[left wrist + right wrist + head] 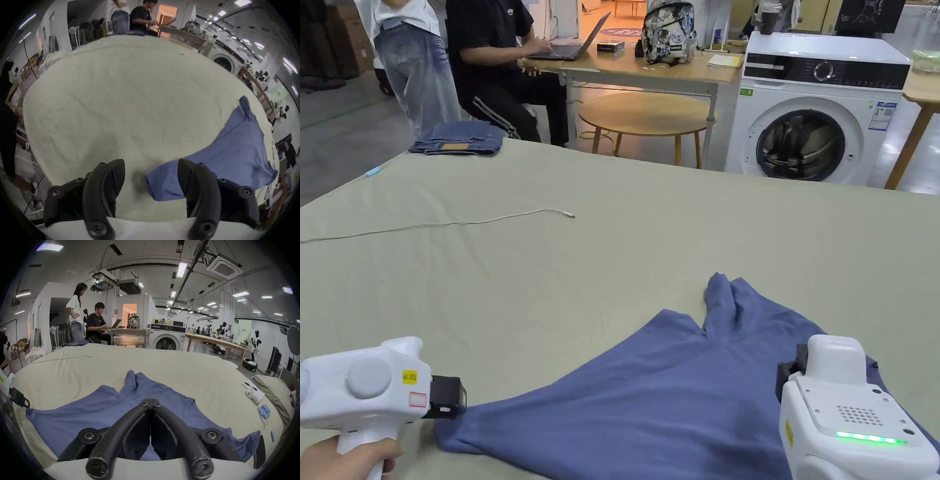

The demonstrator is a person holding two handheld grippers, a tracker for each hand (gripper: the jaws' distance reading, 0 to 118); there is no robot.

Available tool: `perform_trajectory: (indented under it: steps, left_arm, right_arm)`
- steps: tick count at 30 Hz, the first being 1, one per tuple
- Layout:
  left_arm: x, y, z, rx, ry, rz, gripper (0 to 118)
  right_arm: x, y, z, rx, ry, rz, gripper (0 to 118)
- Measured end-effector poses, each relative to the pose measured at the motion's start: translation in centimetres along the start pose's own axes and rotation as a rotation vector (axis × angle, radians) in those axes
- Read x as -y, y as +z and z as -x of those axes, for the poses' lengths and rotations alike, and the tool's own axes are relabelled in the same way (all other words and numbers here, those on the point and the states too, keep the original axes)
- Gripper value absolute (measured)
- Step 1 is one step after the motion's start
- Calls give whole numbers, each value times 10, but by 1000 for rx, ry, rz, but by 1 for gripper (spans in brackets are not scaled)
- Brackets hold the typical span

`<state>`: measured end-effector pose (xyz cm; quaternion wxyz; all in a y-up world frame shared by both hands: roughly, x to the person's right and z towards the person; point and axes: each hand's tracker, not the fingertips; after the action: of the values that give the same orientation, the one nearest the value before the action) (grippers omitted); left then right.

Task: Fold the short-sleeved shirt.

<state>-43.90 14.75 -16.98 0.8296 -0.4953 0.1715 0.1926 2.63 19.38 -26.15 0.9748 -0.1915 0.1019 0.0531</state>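
The blue shirt (pixel 675 400) lies on the near part of the big table (pixel 612 250), which is covered with a pale green cloth. The shirt is not flat yet. One end is bunched into a little peak that points away from the person, and the rest fans out wide toward them. I think the person is spreading it out first, so it can be folded neatly.

The left gripper (pixel 151 177) is low over the table, right at the shirt's left corner. Its jaws are wide apart, with the corner partly between them, and they are not pinching it. It looks ready to grab that corner.

The right gripper (pixel 150 402) is over the right side of the shirt. Its jaws are closed tight, tip to tip. I cannot see any cloth between the tips, so I cannot tell if it holds the shirt.

Farther off, a thin white cable (pixel 437 224) lies on the table, and folded jeans (pixel 459 137) sit at the far corner. Behind the table stands a white washing machine (pixel 819 106).

The left gripper has a small yellow sticker and a red one. The washing machine has stickers too. The writing on all of them is too small to read.
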Motion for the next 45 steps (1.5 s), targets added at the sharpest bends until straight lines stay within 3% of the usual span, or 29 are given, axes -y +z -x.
perform_trajectory:
  steps: [5, 8, 11, 13, 14, 22, 27, 31, 32, 35, 36, 40, 45]
  left_arm:
    - [14, -14, -16, -99, -17, 31, 66]
    - [13, -13, -25, -136, -35, 21, 57]
    - [12, -14, -35, -156, -104, 21, 36]
    - [12, -13, -44, -142, -139, 24, 6]
    - [9, -15, -43, -135, -138, 24, 0]
    - [11, -13, -32, -75, -59, -5, 0]
    - [12, -10, -34, -71, -56, -8, 0]
    - [10, -13, -36, -81, -41, 4, 0]
    - [9, -13, -36, -84, -38, 4, 0]
    - [6, -15, -37, -90, -36, 3, 0]
    - [5, -15, -37, -92, -35, 5, 0]
    - [4, -16, -38, -100, -40, 7, 0]
    - [0, -16, -34, -102, -42, 11, 0]
  right_arm:
    - [4, -4, 2, -2, -1, 22, 0]
    - [6, -8, 3, -6, 4, 32, 0]
    - [6, -10, 5, -15, 5, 46, 0]
    - [7, -12, 6, -20, 4, 54, 0]
    - [7, -14, 5, -24, 1, 60, 0]
    - [-14, -44, -26, -43, -8, 126, 0]
    - [-45, -121, -60, -92, 8, 269, 0]
    - [-55, -200, -77, -129, 156, 373, 0]
    - [-59, -214, -78, -127, 185, 389, 5]
    - [-71, -240, -89, -209, 120, 461, 49]
    - [-71, -252, -91, -190, 121, 491, 60]
    - [-66, -287, -100, -174, 185, 528, 62]
    - [-55, -312, -107, -224, 163, 614, 62]
